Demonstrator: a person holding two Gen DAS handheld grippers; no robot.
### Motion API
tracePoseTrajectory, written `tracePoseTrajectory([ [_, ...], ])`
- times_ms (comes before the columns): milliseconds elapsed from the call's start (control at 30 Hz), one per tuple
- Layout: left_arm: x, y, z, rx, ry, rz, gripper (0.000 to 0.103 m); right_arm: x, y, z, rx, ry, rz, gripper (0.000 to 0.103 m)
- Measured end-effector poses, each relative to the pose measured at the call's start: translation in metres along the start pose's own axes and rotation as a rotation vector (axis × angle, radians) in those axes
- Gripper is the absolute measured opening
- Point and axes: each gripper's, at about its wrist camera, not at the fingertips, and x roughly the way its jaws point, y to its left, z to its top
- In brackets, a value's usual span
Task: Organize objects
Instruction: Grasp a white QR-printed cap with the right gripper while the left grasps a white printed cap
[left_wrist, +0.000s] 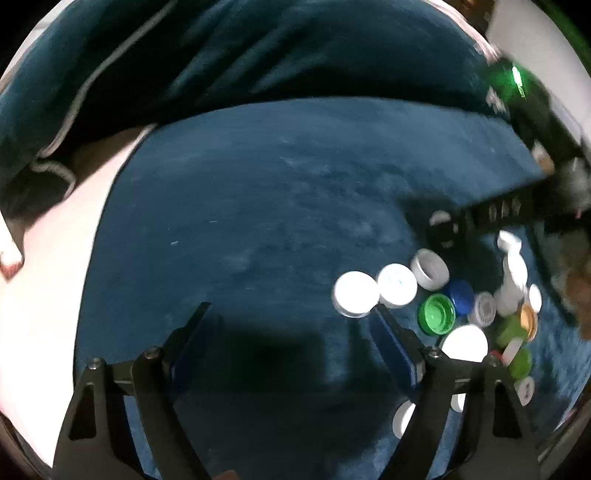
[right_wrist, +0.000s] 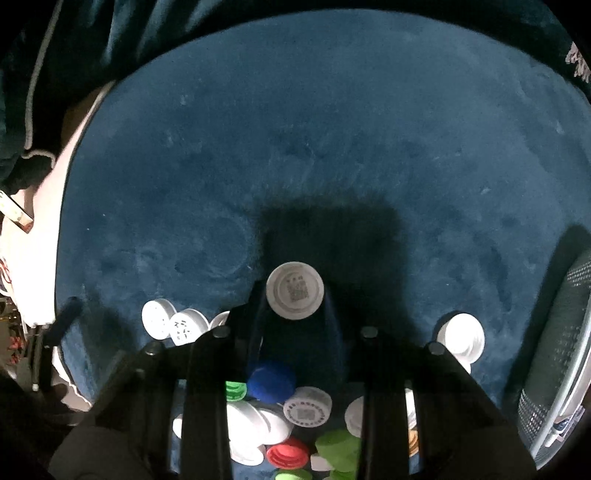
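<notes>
A round white plastic bottle cap printed with a dark code (right_wrist: 294, 290) sits at lower centre of the right wrist frame, gripped between the blue pads of the right claw (right_wrist: 294, 295) above a plush dark-blue fabric surface (right_wrist: 295, 147). Loose caps crowd the bottom edge, among them a blue one (right_wrist: 271, 380). At the left wrist frame's lower centre, the left claw (left_wrist: 291, 314) is spread wide with nothing between its pads, white caps (left_wrist: 355, 293) just beside its right finger.
</notes>
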Motion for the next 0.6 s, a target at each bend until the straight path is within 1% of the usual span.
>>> tracePoseTrajectory([
  [67,0.008,-0.008,0.001,0.026,0.013,-0.005,0.084,-0.003,-0.001,-0.001,0.000,-0.003,0.012,0.032],
  [167,0.017,-0.019,0.005,0.050,0.027,-0.032,0.077,-0.007,-0.002,-0.004,-0.004,-0.010,0.019,0.032],
  [200,0.020,-0.022,0.006,0.056,0.028,-0.044,0.072,-0.009,-0.002,-0.005,-0.005,-0.013,0.020,0.032],
  [233,0.022,-0.024,0.008,0.058,0.033,-0.059,0.057,-0.010,-0.001,-0.006,-0.008,-0.017,0.021,0.032],
  [300,0.031,-0.028,0.011,0.053,0.061,-0.084,0.041,-0.014,0.000,-0.008,-0.011,-0.026,0.029,0.032],
  [400,0.031,-0.026,0.012,0.022,0.054,-0.082,0.030,-0.021,-0.001,-0.015,-0.007,-0.042,0.043,0.032],
  [467,0.028,-0.025,0.013,-0.001,0.060,-0.088,0.030,-0.023,-0.019,-0.008,-0.005,-0.048,0.047,0.032],
  [600,0.017,-0.026,0.016,-0.023,0.037,-0.091,0.030,-0.036,-0.023,-0.017,0.010,-0.063,0.055,0.032],
])
